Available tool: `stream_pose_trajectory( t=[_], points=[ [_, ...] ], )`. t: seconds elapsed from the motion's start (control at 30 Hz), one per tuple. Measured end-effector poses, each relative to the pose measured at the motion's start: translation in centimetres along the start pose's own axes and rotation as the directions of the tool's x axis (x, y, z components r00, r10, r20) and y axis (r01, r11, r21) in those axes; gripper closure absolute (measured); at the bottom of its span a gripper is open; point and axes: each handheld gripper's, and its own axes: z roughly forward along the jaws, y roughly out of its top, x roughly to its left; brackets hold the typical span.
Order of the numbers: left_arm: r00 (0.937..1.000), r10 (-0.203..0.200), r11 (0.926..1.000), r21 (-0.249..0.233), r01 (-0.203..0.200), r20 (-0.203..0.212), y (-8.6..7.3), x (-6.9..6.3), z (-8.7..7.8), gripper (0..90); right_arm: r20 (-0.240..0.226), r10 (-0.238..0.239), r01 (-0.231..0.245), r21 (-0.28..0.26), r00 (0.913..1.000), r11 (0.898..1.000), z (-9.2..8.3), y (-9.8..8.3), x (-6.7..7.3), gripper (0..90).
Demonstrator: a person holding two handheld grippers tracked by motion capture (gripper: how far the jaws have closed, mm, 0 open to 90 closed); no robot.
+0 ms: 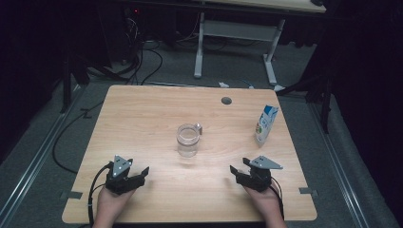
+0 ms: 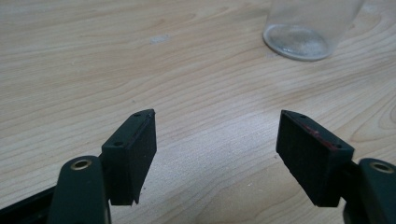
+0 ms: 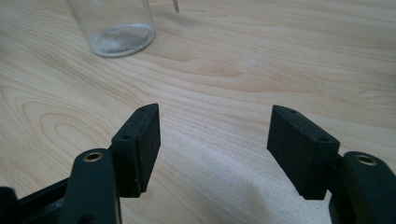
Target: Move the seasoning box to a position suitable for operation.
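Both pairs of fingers stand wide apart with nothing between them. Seen from the high view, the left gripper [image 1: 142, 173] lies low in the frame, left of centre, resting on the wooden table [image 1: 142, 114] with a hand behind it at the bottom edge; its grey three-cornered plate sits on top and its cable loops down to the left. The right gripper [image 1: 235, 172] lies at the same height, right of centre, also on the table with a hand behind it. Between and above them, near the middle of the frame, stands the clear glass mug [image 1: 188, 140], upright, its handle turned toward the upper right, well apart from both grippers. A small milk carton [image 1: 266, 124] stands upright at the right of the tabletop, near the table's right edge. A round grey hole cover [image 1: 226, 100] sits near the table's far edge.

From the left gripper view, the two black jaws rise from the bottom corners, bare wood showing in the gap. The glass mug's base [image 2: 299, 39] appears at the upper right, clear of the jaws.

From the right gripper view, the jaws again rise far apart over bare wood. The mug's base [image 3: 122, 37] stands at the upper left, away from the jaws.
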Motion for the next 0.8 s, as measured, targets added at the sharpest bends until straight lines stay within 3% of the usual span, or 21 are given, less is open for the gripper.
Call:
stream_pose_trajectory(
  t=[0.23, 0.27, 0.37, 0.53, 0.8],
  points=[
    [0.9987, -0.021, 0.9993, 0.033, 0.019, 0.046, 0.5, -0.6, 0.6, 35.7, -0.017, -0.007, 0.007, -0.009, 0.9998, 1.0, -0.2, 0.0, 0.1, 35.5],
    [0.9982, -0.029, 0.9987, 0.044, 0.026, 0.053, 0.8, -0.8, 0.9, 34.6, -0.012, -0.028, 0.028, -0.005, 0.9995, 1.0, -0.2, 0.0, 0.3, 32.6],
    [0.9984, -0.018, 0.9983, 0.056, 0.015, 0.054, 1.0, -1.0, 1.2, 30.6, -0.027, -0.035, 0.035, -0.003, 0.999, 0.999, -0.2, 0.1, 0.4, 31.3],
    [0.9988, -0.006, 0.9999, 0.014, 0.005, 0.049, 1.7, -1.8, 1.3, 42.3, -0.024, -0.046, 0.046, -0.002, 0.9987, 0.999, -0.2, 0.1, 0.6, 38.4],
    [0.9983, 0.009, 1.0, 0.002, -0.009, 0.057, 3.4, -2.7, 2.2, 47.1, -0.019, -0.041, 0.041, 0.004, 0.999, 0.999, -0.1, 0.0, 0.5, 44.3]
  ],
)
